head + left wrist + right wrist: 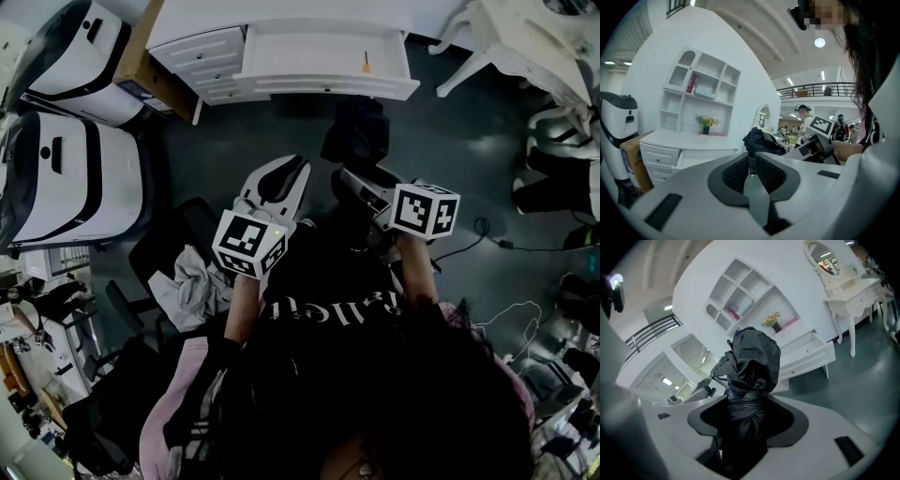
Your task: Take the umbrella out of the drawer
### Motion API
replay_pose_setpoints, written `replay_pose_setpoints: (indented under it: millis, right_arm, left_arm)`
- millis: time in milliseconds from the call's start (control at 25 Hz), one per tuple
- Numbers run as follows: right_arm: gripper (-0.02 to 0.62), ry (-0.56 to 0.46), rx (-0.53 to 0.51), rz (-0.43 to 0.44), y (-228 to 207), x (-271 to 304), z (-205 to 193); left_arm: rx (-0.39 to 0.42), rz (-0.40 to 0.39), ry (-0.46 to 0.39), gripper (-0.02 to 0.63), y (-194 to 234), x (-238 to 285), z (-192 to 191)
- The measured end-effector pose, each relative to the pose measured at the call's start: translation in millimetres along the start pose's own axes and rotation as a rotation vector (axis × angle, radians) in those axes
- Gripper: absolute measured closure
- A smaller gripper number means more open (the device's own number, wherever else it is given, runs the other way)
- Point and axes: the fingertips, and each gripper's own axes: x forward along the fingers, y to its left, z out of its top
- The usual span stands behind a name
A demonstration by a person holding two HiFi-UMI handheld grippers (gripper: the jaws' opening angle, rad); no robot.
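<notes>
- head view: from my remote seat i look down on both grippers held out over the dark floor (469, 169), in front of a white table (281, 14) whose wide drawer (323, 56) is pulled open.
- head view: the black umbrella (354, 131) is out of the drawer, hanging in the air at the tip of the right gripper (361, 187), between the person and the table. the left gripper (286, 178) is just beside it and carries nothing.
- left gripper view: the left gripper (751, 161) has its jaws drawn together, the ribbed pads almost meeting, nothing between them. past them are the bundled umbrella (761, 141), the right gripper (818, 143) and white shelves (701, 89) above the table.
- right gripper view: the right gripper (747, 401) has its jaws clamped on the folded umbrella (754, 362), whose crumpled black fabric bulges above the pads. the open drawer (811, 352) shows behind it, well apart.
</notes>
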Motion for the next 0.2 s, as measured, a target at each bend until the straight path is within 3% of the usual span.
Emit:
replay_pose_setpoints:
  millis: [200]
  right_arm:
    - [0.316, 0.001, -0.009, 0.007, 2.9, -3.3, -0.5]
  left_arm:
    - [0.000, -0.016, -0.007, 0.566, -9.0, 1.4, 0.7]
